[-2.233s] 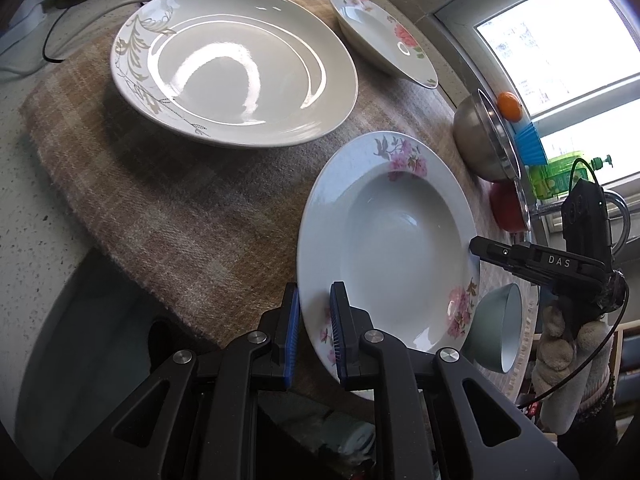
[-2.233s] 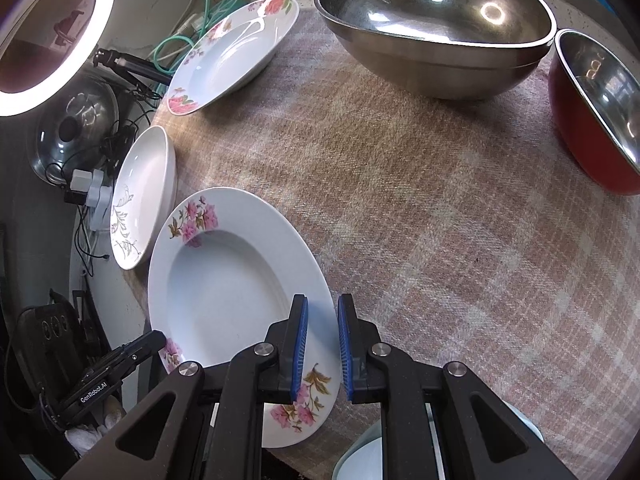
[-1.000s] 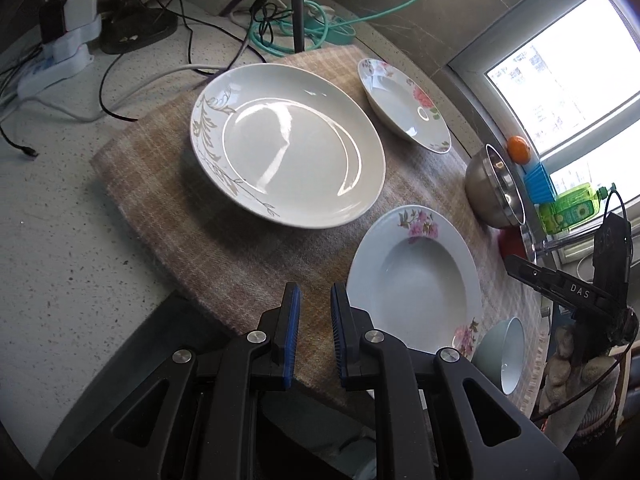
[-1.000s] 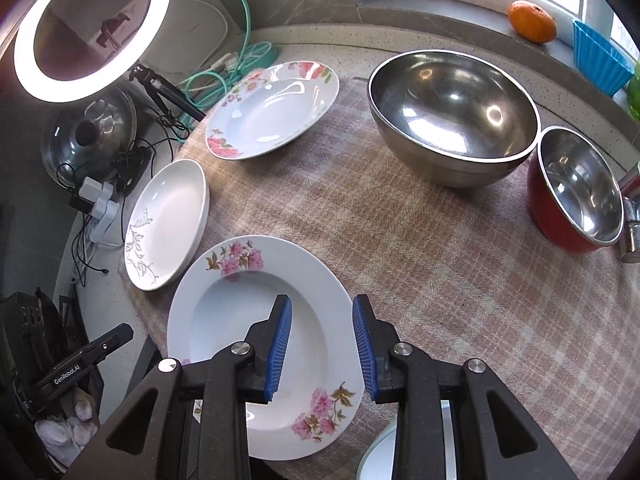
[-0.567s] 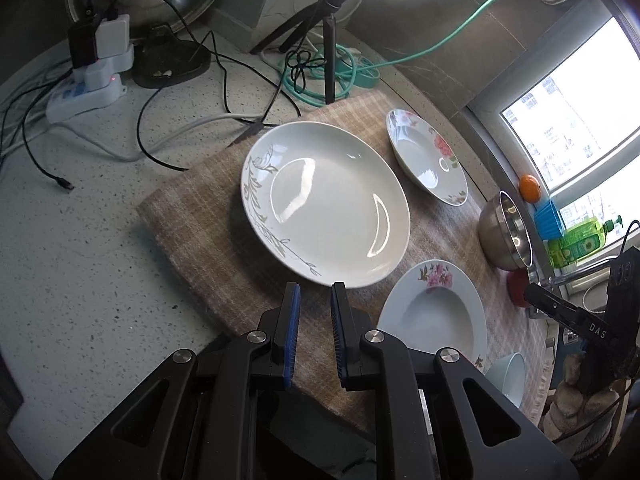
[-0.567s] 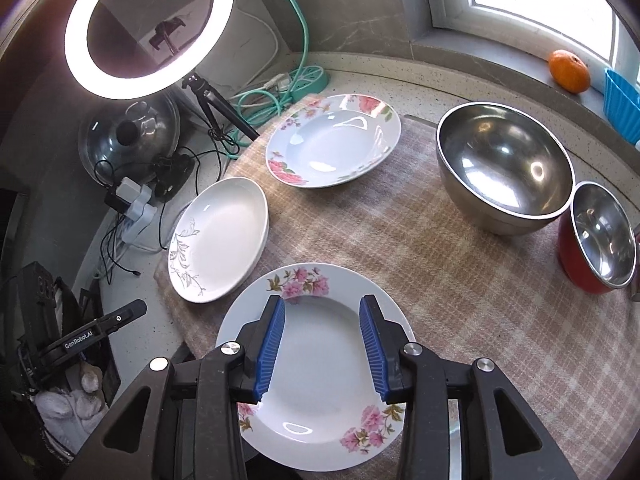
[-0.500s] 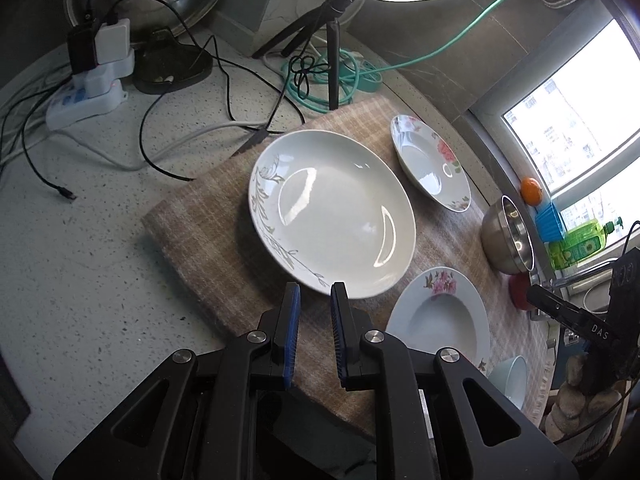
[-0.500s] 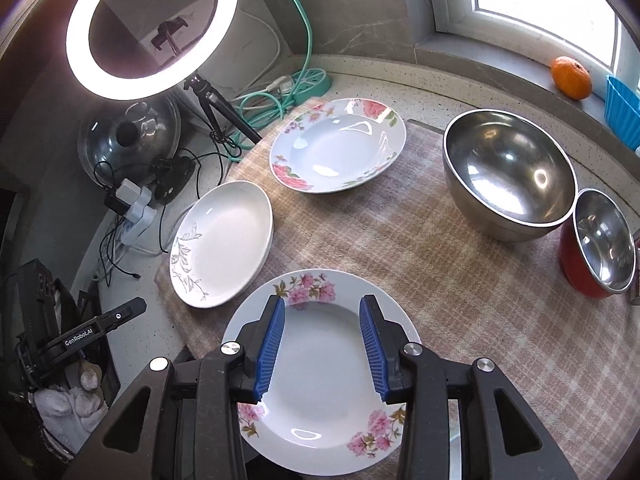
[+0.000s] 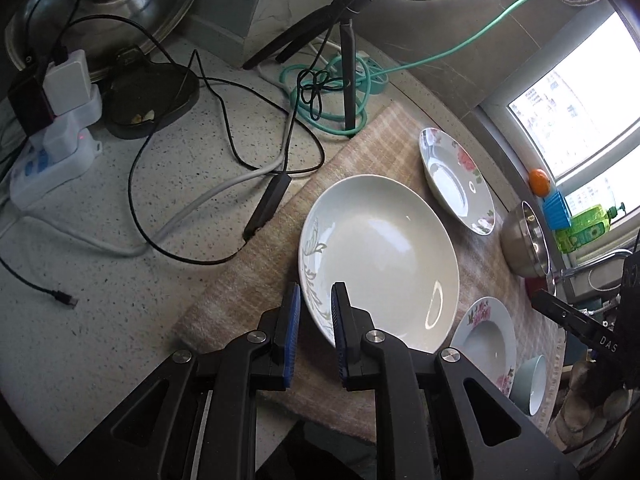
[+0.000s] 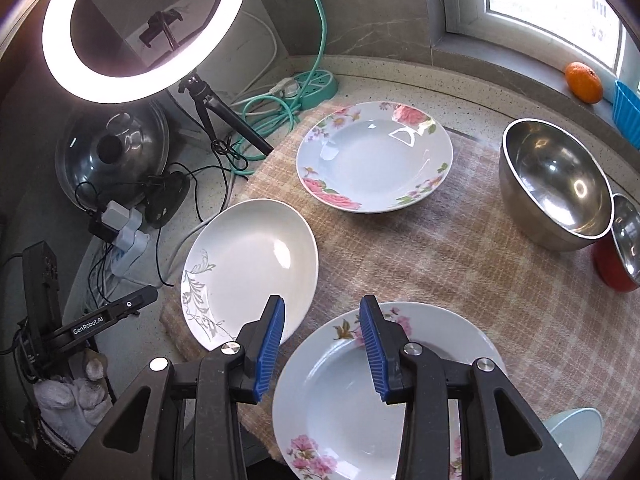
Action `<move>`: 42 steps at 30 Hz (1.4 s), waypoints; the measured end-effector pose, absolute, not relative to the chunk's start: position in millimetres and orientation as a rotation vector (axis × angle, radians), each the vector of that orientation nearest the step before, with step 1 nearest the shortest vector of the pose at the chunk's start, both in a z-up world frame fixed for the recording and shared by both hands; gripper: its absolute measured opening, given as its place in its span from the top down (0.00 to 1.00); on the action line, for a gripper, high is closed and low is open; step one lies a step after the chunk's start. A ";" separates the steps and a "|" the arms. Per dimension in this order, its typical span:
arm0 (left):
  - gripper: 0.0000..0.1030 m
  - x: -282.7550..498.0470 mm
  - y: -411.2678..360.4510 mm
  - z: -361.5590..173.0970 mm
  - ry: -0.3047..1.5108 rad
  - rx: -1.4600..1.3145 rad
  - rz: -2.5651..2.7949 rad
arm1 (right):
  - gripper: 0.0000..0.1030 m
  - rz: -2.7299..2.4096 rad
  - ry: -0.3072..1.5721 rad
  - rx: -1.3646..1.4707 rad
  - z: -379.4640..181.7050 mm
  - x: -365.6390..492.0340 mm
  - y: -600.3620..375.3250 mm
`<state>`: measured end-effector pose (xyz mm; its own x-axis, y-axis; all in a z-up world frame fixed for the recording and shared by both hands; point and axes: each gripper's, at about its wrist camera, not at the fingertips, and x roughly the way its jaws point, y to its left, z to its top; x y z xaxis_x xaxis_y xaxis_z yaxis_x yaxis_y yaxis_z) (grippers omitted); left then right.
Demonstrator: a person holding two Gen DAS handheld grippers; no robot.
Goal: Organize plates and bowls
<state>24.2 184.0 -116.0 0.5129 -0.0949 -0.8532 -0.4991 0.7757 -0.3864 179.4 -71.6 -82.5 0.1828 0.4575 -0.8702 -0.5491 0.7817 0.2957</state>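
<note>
Ring light (image 10: pixel 144 28) and cables (image 9: pixel 224 152) crowd the plates (image 10: pixel 252 268).

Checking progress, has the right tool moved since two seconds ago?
Yes. The right tool backed away from the near floral plate, revealing the ring light.

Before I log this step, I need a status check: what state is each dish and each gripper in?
Leaf-pattern plate: empty, on the cloth.
Far floral plate: empty, upright.
Near floral plate: empty, not gripped.
Steel bowl: empty, upright.
Red bowl: empty.
Left gripper: narrow gap, holding nothing.
Right gripper: open, empty.
</note>
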 end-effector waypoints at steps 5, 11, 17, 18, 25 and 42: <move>0.86 37.4 200.1 -126.1 1.052 -0.631 0.229 | 0.66 0.654 1.201 -0.090 -98.1 177.9 -54.1; 0.86 48.6 211.4 -140.2 1.087 -0.622 0.192 | 0.66 0.634 1.236 -0.056 -117.1 185.4 -41.6; 0.86 58.6 211.0 -147.8 1.108 -0.613 0.184 | 0.71 0.635 1.259 -0.051 -131.6 197.1 -32.6; 0.86 60.5 210.7 -148.9 1.113 -0.610 0.183 | 0.71 0.635 1.262 -0.057 -134.2 198.5 -31.1; 0.84 68.7 211.5 -152.7 1.131 -0.588 0.177 | 0.74 0.615 1.309 -0.026 -151.6 209.6 -31.5; 0.91 75.7 210.2 -162.1 1.151 -0.595 0.115 | 0.91 0.609 1.385 0.035 -172.2 216.9 -23.7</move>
<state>75.7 210.2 -162.1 0.4200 -0.2118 -0.8825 -0.3822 0.8406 -0.3837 216.9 -23.7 -172.2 0.0581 0.4220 -0.9047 -0.3816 0.8468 0.3705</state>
